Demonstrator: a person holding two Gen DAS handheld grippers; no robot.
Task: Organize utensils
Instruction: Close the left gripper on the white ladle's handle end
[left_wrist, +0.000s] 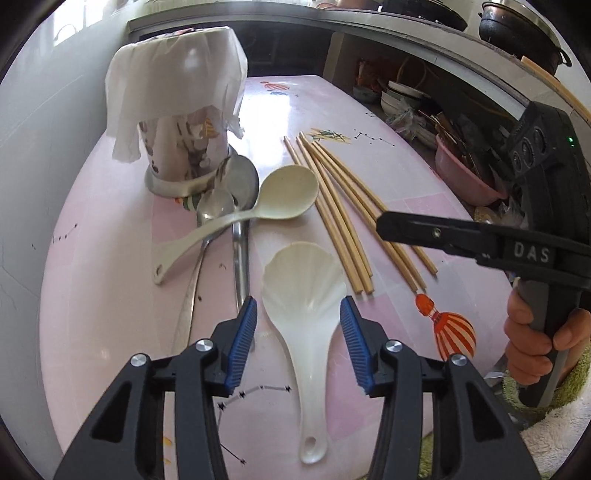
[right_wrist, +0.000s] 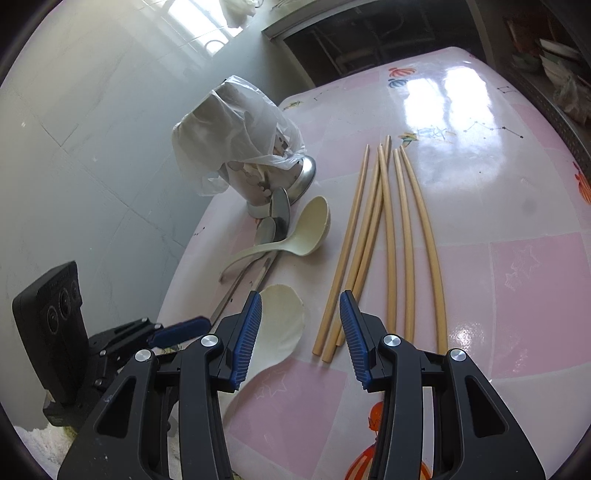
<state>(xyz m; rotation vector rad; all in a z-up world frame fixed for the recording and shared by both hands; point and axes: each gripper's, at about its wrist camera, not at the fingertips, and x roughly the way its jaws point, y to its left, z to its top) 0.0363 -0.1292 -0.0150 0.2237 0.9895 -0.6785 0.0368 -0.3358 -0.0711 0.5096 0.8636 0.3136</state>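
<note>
My left hand-held gripper hung spread, the white rice paddle lying between its pads on the surface. My right hand-held gripper, also spread, faced the chopsticks just ahead. Next, I judged: lower, pinch the paddle's neck.

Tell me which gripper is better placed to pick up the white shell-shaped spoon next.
Probably the left. The left gripper is open, and the white shell-shaped spoon lies between its fingers. The right gripper is also open but points nearer the chopsticks.
</note>
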